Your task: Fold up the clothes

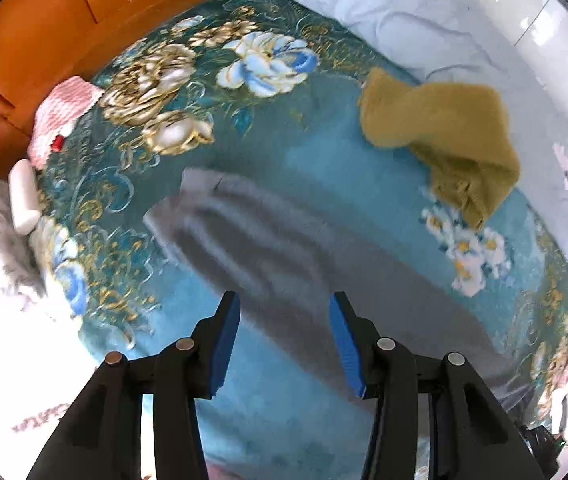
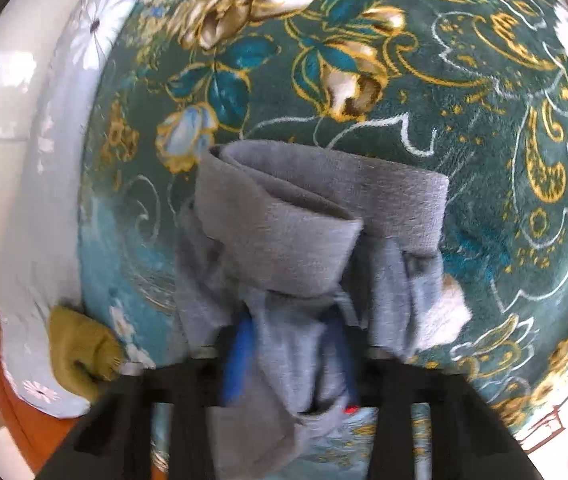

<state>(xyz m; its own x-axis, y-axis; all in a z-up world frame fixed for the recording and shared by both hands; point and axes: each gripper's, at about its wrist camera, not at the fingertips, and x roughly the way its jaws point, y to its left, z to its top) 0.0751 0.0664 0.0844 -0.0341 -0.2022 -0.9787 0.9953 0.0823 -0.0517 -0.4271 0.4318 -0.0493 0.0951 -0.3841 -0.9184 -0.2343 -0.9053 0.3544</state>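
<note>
A grey garment (image 1: 280,248) stretches across the teal flowered blanket (image 1: 188,92), blurred by motion, from centre left to lower right in the left wrist view. My left gripper (image 1: 284,312) is open and empty just above its near part. In the right wrist view my right gripper (image 2: 288,344) is shut on the bunched end of the grey garment (image 2: 284,220), which hangs folded over in front of the blue pads (image 2: 240,356) above the blanket (image 2: 484,160).
A mustard knitted cloth (image 1: 448,132) lies at the blanket's right edge, also in the right wrist view (image 2: 80,356). A pink-and-white cloth (image 1: 64,116) and a white bottle (image 1: 24,196) lie at left by the wooden headboard (image 1: 36,20). A pale blue sheet (image 1: 404,8) borders the blanket.
</note>
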